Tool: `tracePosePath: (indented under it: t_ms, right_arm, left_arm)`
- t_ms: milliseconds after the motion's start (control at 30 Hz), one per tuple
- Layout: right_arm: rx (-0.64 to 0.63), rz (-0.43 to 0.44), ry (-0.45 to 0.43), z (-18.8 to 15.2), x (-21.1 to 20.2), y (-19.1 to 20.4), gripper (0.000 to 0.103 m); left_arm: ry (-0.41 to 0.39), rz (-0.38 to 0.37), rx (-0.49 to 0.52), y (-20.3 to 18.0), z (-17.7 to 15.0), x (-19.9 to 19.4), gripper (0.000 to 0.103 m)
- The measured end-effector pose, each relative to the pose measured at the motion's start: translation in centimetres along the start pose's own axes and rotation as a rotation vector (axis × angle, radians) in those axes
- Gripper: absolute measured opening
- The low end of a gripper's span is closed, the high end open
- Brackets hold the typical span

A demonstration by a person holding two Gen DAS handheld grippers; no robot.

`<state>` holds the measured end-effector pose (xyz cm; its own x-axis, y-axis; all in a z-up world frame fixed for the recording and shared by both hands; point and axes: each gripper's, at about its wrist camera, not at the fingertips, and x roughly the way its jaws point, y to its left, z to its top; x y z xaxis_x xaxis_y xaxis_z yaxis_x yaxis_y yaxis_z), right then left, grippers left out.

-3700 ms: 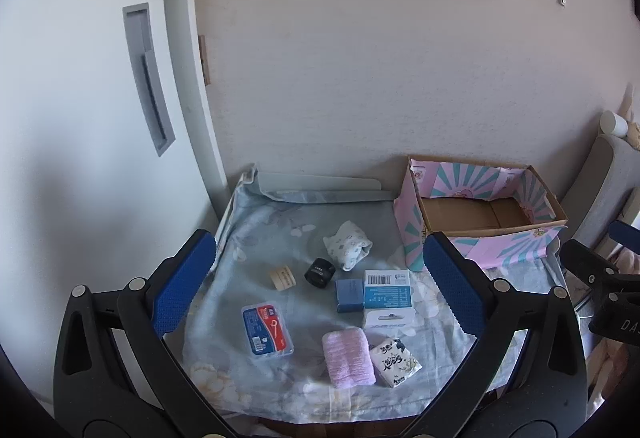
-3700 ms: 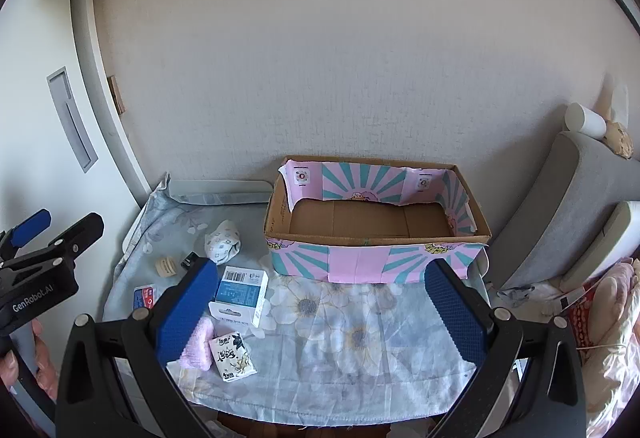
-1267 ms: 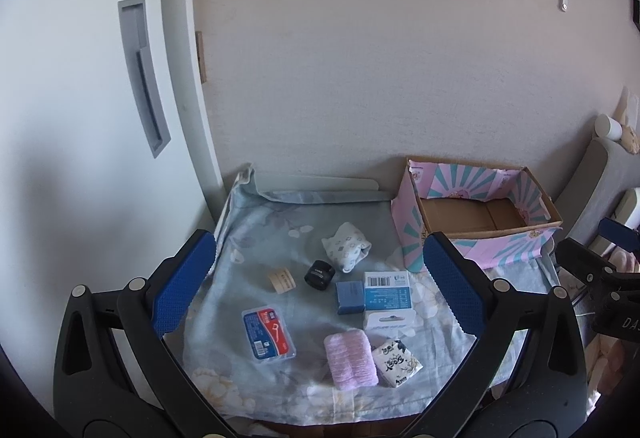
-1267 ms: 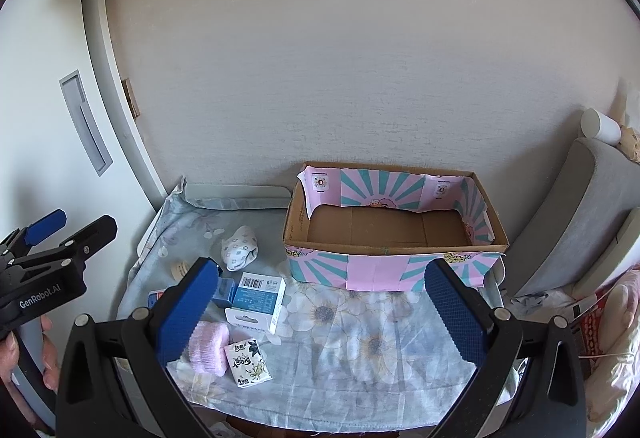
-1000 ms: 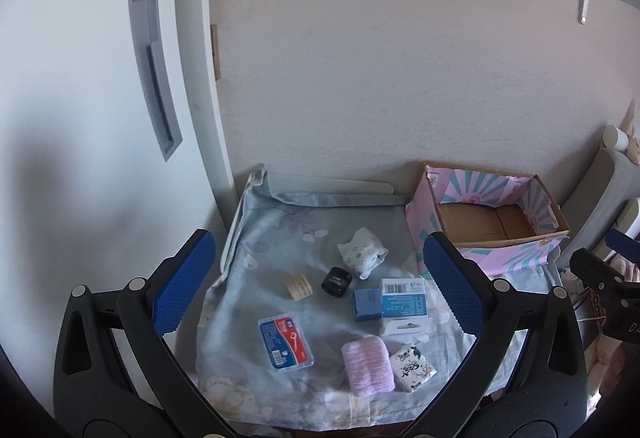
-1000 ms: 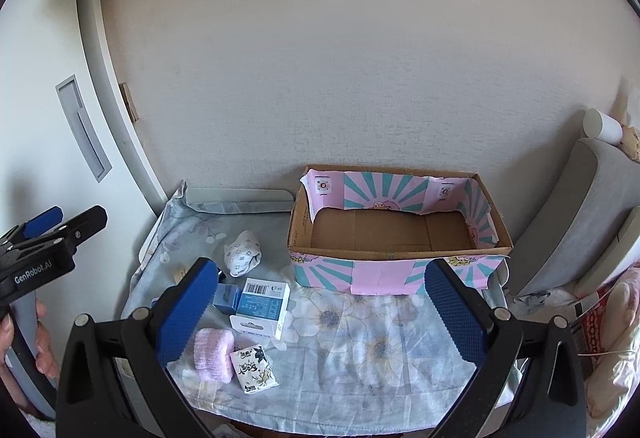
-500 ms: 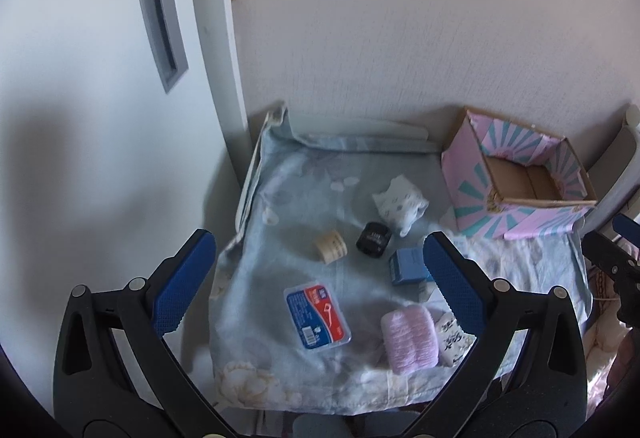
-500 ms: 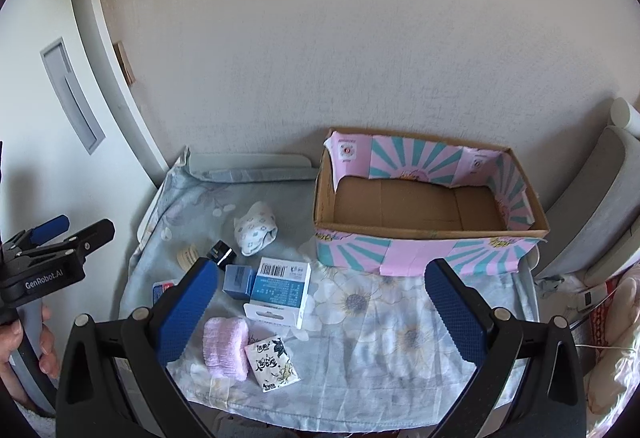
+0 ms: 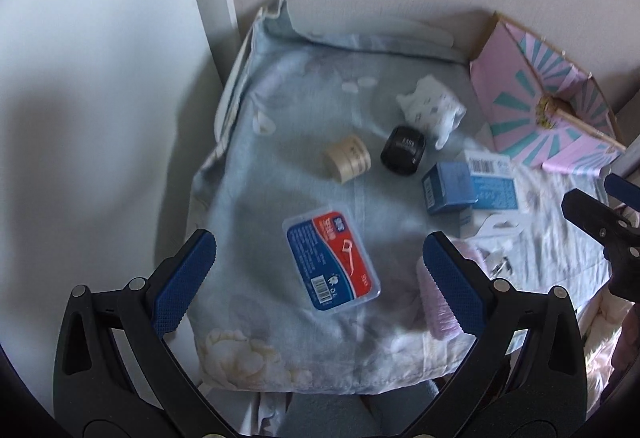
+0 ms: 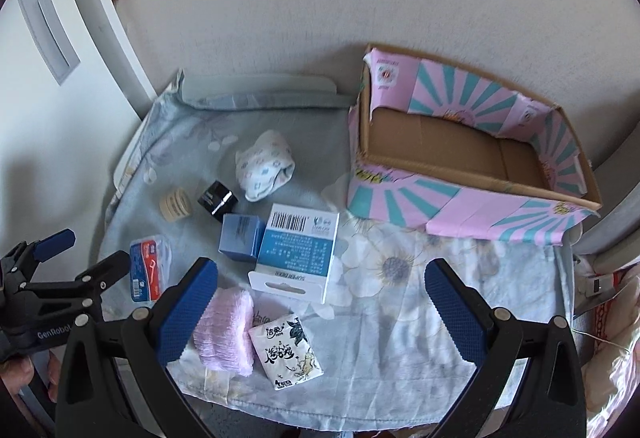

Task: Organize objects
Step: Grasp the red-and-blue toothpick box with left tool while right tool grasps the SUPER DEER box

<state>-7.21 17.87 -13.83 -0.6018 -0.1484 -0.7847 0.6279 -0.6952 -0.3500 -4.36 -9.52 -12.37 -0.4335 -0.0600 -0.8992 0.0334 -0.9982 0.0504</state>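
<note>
above the cloth: we hold both grippers off the flowered cloth [image 10: 400,318], touching nothing.
left gripper [image 9: 320,266]: our fingers spread wide, empty, over the floss case [image 9: 331,262].
right gripper [image 10: 320,294]: our fingers spread wide, empty, near the white and blue box [image 10: 296,246].
floss case: flat on the cloth, long axis running from us toward the wall, slightly angled.
cardboard box [image 10: 472,173]: at the cloth's right rear, open.

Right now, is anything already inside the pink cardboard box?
No, the pink cardboard box shows only its bare brown bottom in the right wrist view.
</note>
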Motion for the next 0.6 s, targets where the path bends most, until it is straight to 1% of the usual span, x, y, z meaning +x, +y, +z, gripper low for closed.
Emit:
tracePosePath:
  t_ms: [100, 267, 400, 500, 600]
  right_arm:
    - [-0.021, -0.006, 0.044, -0.2, 1.8, 0.7, 0.103]
    - [-0.047, -0.039, 0.113, -0.3, 4.3, 1.7, 0.103]
    - [-0.048, -0.051, 0.151, -0.3, 5.9, 2.1, 0.103]
    - [-0.049, -0.062, 0.184, -0.1, 7.0, 2.3, 0.102]
    - [-0.05, -0.077, 0.225, 0.0, 8.2, 2.4, 0.099]
  left_arm:
    - [0.03, 0.008, 0.002, -0.1, -0.6, 1.3, 0.103]
    - [0.07, 0.007, 0.002, 0.0, -1.5, 3.1, 0.099]
    - [0.078, 0.012, 0.008, 0.0, -1.8, 4.1, 0.097]
    - [0.081, 0.016, 0.014, -0.1, -1.9, 4.6, 0.093]
    - [0.09, 0.033, 0.025, -0.3, -2.0, 4.9, 0.087]
